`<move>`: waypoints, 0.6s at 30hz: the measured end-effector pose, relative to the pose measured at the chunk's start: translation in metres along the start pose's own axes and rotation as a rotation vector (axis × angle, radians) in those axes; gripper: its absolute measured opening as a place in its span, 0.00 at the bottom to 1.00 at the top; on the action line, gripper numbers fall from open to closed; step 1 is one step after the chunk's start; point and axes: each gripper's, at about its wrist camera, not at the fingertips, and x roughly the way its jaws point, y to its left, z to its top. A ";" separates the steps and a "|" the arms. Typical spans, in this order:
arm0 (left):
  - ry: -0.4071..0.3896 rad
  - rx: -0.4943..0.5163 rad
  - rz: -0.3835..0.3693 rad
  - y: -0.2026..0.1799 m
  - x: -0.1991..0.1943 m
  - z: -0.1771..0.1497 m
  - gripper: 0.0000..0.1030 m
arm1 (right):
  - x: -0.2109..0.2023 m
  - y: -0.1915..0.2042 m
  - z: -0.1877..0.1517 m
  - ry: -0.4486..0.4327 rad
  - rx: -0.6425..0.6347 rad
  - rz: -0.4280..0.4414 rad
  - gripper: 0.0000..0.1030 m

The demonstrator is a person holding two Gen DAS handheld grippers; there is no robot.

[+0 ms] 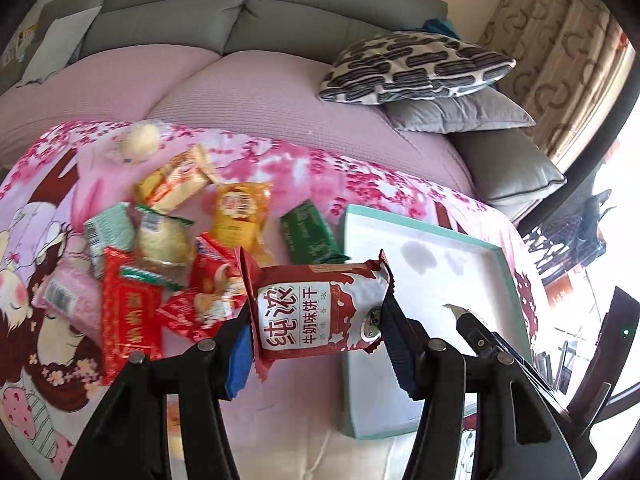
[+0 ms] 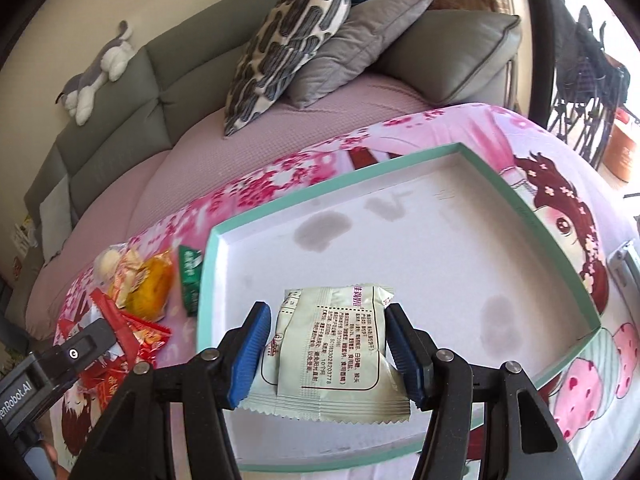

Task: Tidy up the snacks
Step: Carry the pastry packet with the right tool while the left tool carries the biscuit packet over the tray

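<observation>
In my left claw (image 1: 320, 334) I hold a dark red biscuit packet (image 1: 318, 312), pinched across its width by the blue pads so it hangs above the edge of the tray. My right claw (image 2: 326, 350) is clamped the same way on a pale green packet (image 2: 332, 350), printed back facing me, held over the near part of the white tray (image 2: 532, 216) with its mint-green rim. The tray looks empty inside, so I judge these are the first two snacks headed for it. The remaining snacks (image 1: 168, 236) lie heaped to the tray's left on a pink cartoon-print cloth (image 1: 52, 208), with a green packet (image 1: 308, 232) just beside the rim. Behind is a grey sofa (image 1: 248, 8) with cushions (image 1: 416, 68).
</observation>
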 end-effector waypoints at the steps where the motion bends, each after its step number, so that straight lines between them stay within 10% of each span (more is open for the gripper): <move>1: 0.007 0.015 -0.016 -0.009 0.007 0.001 0.58 | 0.001 -0.007 0.002 -0.015 0.006 -0.020 0.60; 18: 0.114 0.135 -0.059 -0.068 0.100 0.014 0.58 | 0.039 -0.031 0.012 -0.061 -0.047 -0.122 0.60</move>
